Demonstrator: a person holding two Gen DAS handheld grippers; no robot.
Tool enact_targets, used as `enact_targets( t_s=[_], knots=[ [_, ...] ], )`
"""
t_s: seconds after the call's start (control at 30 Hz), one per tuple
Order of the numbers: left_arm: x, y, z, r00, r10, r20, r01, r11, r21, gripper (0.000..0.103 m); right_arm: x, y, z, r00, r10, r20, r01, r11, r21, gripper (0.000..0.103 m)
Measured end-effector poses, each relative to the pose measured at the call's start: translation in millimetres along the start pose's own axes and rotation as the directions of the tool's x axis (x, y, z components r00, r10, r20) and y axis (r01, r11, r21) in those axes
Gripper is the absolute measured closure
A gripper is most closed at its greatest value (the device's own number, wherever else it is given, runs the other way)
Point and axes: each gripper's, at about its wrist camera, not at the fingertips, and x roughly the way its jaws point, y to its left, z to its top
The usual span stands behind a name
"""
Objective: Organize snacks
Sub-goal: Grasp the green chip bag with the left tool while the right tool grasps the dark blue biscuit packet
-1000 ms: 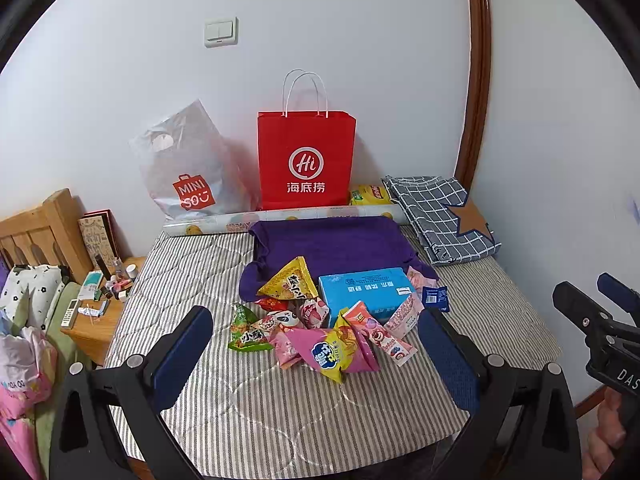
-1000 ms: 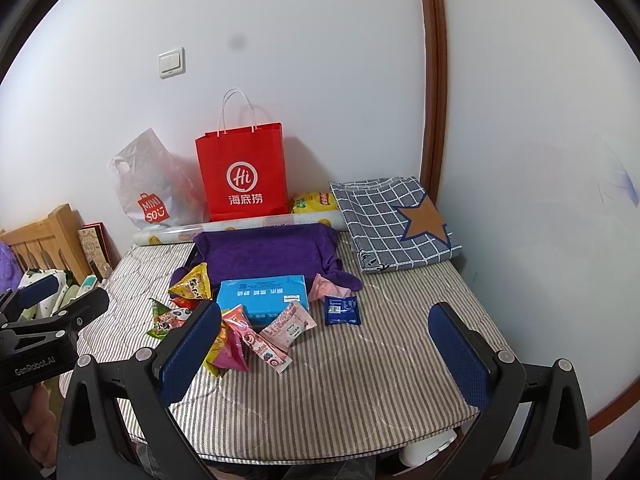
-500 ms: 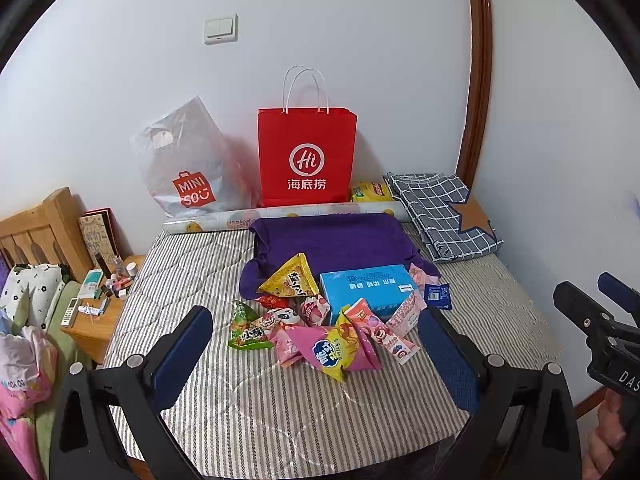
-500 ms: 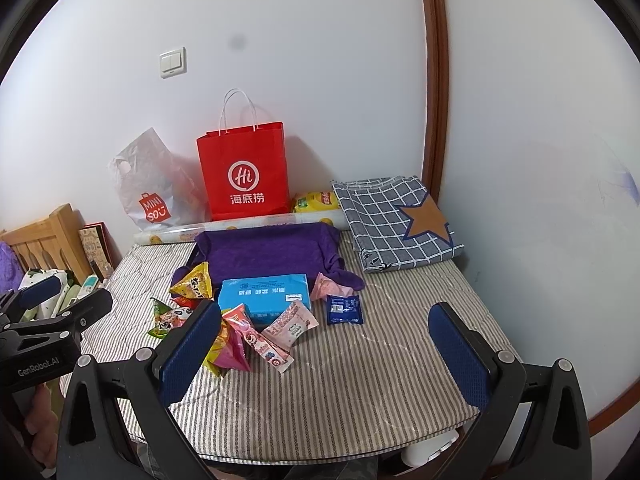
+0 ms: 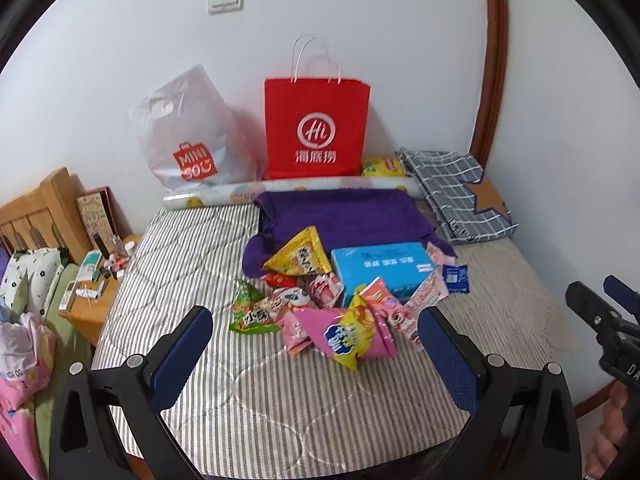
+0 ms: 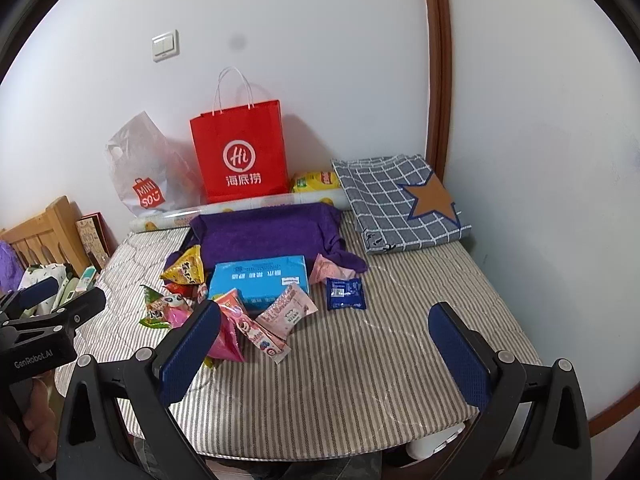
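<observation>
A heap of snack packets lies mid-mattress: a pink and yellow bag (image 5: 346, 336), a yellow triangular bag (image 5: 300, 258), a green packet (image 5: 250, 312), a blue box (image 5: 382, 266) (image 6: 260, 280) and a small dark blue packet (image 6: 345, 293). A red paper bag (image 5: 316, 128) (image 6: 240, 152) stands upright at the wall. My left gripper (image 5: 316, 356) hovers open just short of the heap, nothing between its fingers. My right gripper (image 6: 326, 350) is open too, over bare mattress right of the heap.
A purple towel (image 5: 340, 212) lies behind the snacks. A white plastic bag (image 5: 188, 140), a rolled sheet (image 5: 224, 196) and a yellow packet (image 6: 316, 181) line the wall. Folded checked fabric (image 6: 396, 204) fills the far right corner. A cluttered wooden bedside stand (image 5: 96, 276) sits left.
Both views have crept slightly forward toward the snack heap. Nothing on the mattress has moved and both grippers stay open.
</observation>
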Motion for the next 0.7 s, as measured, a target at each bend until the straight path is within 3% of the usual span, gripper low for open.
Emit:
enact_targets(
  t_s=[0.7],
  knots=[
    [88.2,75.6,-14.5,0.985,0.067,-0.159,-0.086,0.990,-0.115,0.002,93.4,-17.5,-16.9,0.986,-0.022,-0.166,0.033,0.997,0.063,0.002]
  ],
)
